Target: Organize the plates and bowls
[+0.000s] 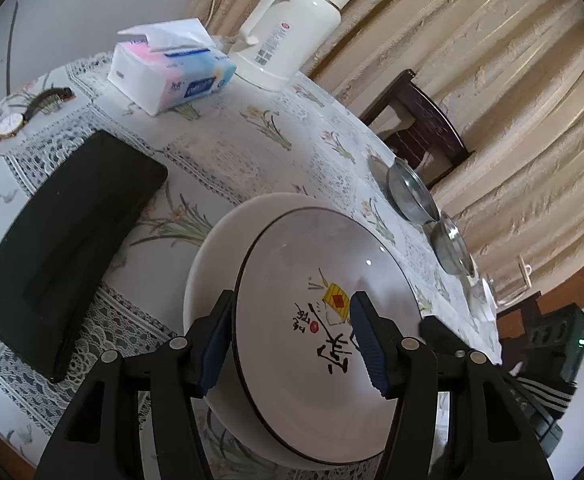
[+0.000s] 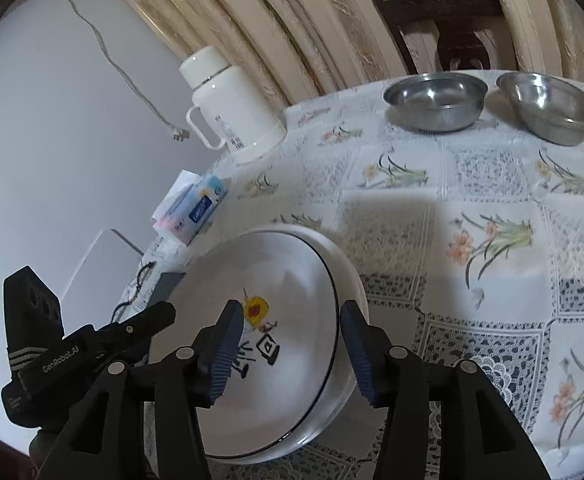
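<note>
Straddling the near rim of the painted plate (image 1: 324, 320), the left tongs (image 1: 292, 344) stand spread, one pad under, one over. The right tongs (image 2: 288, 348) are spread too, one finger on each side of the far rim. This painted plate sits on a plain white plate (image 1: 212, 264) on the worktop (image 2: 472, 200). So the plates look stacked. Two steel bowls (image 2: 436, 100) (image 2: 552, 108) stand apart, far from the tongs, not yet nested.

Both wrist views close, opposite sides, sharing stacked plates (image 1: 324, 320).
</note>
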Motion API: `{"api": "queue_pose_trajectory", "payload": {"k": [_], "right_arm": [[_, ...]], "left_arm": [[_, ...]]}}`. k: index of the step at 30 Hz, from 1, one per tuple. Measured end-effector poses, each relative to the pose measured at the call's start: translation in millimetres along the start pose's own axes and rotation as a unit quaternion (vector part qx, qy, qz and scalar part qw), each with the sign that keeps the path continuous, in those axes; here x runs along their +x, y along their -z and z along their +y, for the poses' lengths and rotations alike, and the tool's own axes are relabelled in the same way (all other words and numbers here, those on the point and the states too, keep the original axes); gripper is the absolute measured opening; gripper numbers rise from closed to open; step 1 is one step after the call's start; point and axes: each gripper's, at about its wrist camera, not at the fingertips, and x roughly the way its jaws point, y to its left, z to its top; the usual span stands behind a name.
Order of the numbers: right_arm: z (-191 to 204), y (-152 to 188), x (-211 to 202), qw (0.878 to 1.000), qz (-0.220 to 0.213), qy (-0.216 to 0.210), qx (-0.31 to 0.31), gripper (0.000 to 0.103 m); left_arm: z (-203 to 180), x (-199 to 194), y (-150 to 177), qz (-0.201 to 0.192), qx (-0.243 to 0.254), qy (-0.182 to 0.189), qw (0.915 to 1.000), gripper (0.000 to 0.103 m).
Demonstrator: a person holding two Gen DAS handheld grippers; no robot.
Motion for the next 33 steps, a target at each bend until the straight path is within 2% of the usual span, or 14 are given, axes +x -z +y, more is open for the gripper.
{"api": "queue_pose_trajectory", "payload": {"k": [5,10,13,15,17,23,29,33], "right_arm": [[-3,1,2,1.0,0.004,-0.001,0.006,0.056],[-4,4,1,1.0,0.001,0.006,0.006,0.061],[-5,5,-2,1.0,-0.008,0.013,0.004,0.069],[-8,5,-3,1.0,-0.011,0.016,0.009,0.08],[-12,5,-3,1.0,-0.009,0.015,0.02,0.084],[-24,6,-4,0.999,-0.005,0.012,0.041,0.085],[-38,7,-9,0.998,-0.007,0.009,0.062,0.086],[-49,7,-13,0.997,-0.011,0.005,0.075,0.086]], "left_arm": [[-6,-14,-7,-0.03,0.019,-0.008,0.9993,0.069],[-6,-8,-7,-0.021,0.025,-0.018,0.9993,0.069],[-9,-4,-4,-0.018,0.033,-0.028,0.9989,0.069],[-11,-3,-3,-0.019,0.037,-0.035,0.9985,0.069],[-11,-1,-3,-0.017,0.036,-0.041,0.9984,0.07],[-13,3,-3,-0.015,0.039,-0.054,0.9976,0.075],[-21,0,-5,-0.033,0.053,-0.073,0.9954,0.076],[-33,2,-4,-0.032,0.067,-0.07,0.9948,0.077]]}}
